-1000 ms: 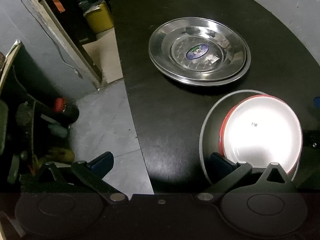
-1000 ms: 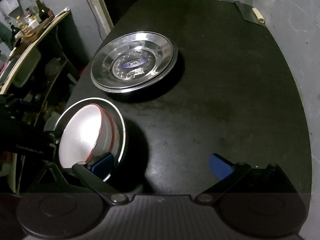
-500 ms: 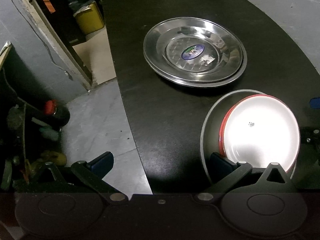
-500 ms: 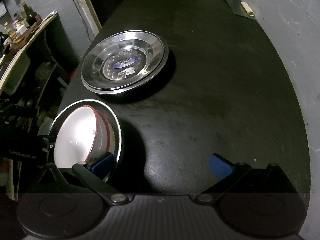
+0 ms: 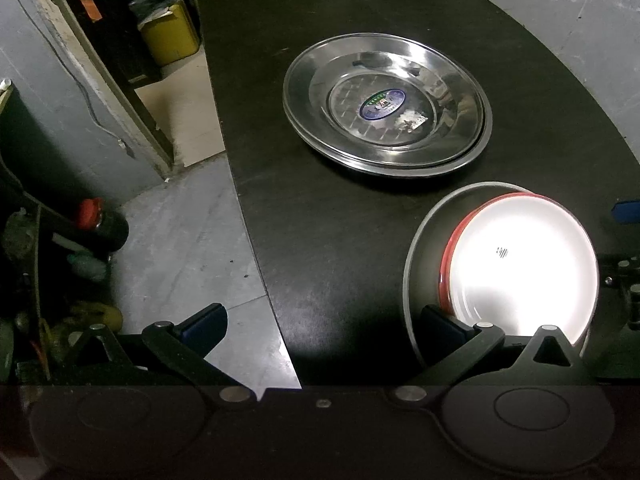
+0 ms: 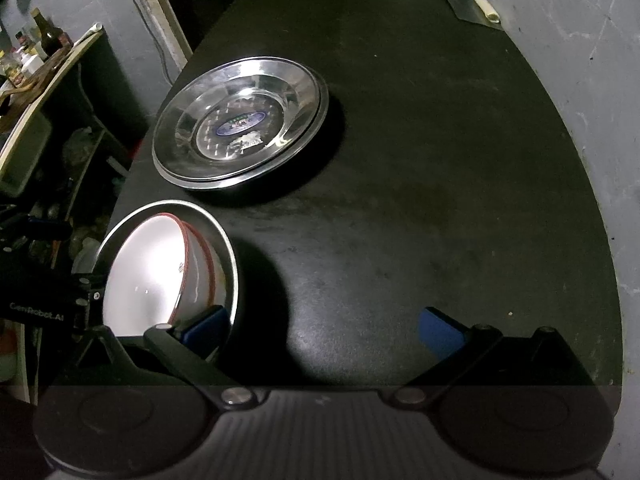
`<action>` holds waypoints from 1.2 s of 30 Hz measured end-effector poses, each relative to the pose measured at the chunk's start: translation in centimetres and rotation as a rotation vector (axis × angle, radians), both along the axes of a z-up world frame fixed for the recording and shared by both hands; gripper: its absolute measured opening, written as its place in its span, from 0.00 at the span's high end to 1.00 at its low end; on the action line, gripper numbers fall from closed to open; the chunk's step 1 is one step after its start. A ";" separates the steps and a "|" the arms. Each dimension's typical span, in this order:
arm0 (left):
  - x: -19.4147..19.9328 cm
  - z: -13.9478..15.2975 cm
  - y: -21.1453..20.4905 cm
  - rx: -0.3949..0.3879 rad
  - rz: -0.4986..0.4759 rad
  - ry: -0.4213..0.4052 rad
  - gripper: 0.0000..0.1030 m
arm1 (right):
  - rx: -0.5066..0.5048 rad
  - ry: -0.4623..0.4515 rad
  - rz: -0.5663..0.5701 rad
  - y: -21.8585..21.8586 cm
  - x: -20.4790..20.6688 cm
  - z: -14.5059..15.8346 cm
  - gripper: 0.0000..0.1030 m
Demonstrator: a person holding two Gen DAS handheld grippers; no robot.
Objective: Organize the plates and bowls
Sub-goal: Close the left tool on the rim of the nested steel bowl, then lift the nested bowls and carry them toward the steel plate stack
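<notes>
**Two stacks on a dark table, both grippers released**

Two grippers hang wide open and grasp nothing. Nearest, the left gripper straddles the table's left edge: its left finger sits over the floor, its right finger against the near rim of the bowls. The right gripper hovers over the black table, its left finger just beside the same bowls, its right finger over bare tabletop.

Those bowls are nested: a white bowl with a red rim sits inside a steel bowl, off centre and leaning toward one side, close to the near left corner of the table. Nesting likely saves room, so this pile looks sorted.

Farther back, well apart from the bowls, the steel plates lie stacked, the upper one shifted slightly so a lower rim shows.

Open room lies mostly to the right and far end of the table; the left edge drops to the floor, so moves there need care.
</notes>
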State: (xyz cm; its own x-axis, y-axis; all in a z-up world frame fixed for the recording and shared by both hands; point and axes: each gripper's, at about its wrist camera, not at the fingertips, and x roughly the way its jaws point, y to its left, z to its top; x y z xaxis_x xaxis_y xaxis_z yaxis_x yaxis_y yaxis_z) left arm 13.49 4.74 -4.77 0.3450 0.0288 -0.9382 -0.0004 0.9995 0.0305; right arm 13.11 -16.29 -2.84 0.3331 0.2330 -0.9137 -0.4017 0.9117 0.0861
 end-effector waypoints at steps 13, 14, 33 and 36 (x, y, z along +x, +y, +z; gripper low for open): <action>0.1 0.2 0.1 -0.019 -0.002 -0.001 0.05 | 0.019 -0.004 0.021 0.0 0.0 0.3 0.09; 0.1 0.2 0.1 -0.023 -0.005 -0.001 0.07 | 0.022 -0.003 0.023 0.0 0.0 0.3 0.10; 0.3 0.9 -0.2 -0.175 -0.058 -0.020 0.65 | 0.185 0.050 0.078 0.3 0.2 0.8 0.64; 0.4 0.9 -0.2 -0.183 -0.064 -0.021 0.69 | 0.200 0.057 0.079 0.3 0.4 0.7 0.68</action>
State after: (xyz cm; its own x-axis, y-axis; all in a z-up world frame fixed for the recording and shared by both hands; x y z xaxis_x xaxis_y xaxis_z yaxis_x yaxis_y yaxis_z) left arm 13.91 4.50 -3.83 0.3605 -0.1638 -0.9183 0.0642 0.9865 -0.1507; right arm 13.46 -15.98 -2.09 0.2557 0.4352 -0.8632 -0.4609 0.8398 0.2869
